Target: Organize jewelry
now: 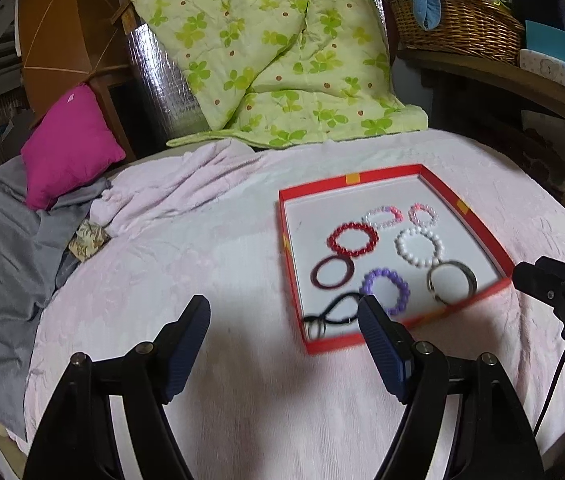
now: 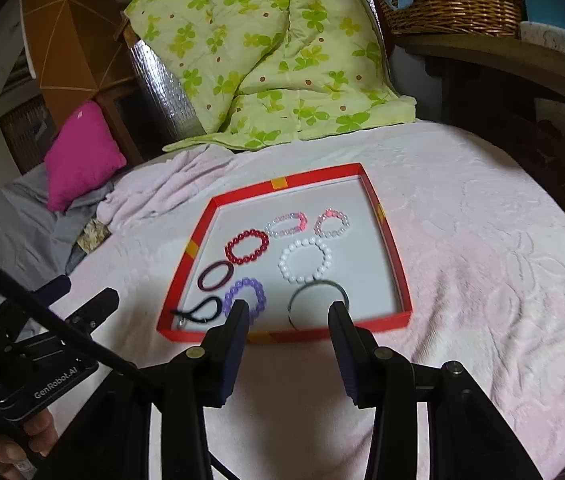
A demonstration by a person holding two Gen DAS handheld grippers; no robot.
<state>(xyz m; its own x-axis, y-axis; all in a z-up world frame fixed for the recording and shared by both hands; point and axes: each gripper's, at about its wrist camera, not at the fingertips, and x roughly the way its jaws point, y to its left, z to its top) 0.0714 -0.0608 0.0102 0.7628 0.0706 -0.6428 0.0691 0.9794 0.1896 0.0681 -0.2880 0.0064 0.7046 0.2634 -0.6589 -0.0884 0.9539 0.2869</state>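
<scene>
Both our grippers, left (image 1: 282, 312) and right (image 2: 288, 312), hang spread and empty before the red tray (image 2: 392, 248) of bracelets.

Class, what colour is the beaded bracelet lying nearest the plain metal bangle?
White bracelet, touching the bangle; clearest in the right wrist view.

My two wrist views look forward and down over the bed (image 1: 242, 240), left beside right, both sharing the nearby tray (image 2: 186, 256).
</scene>
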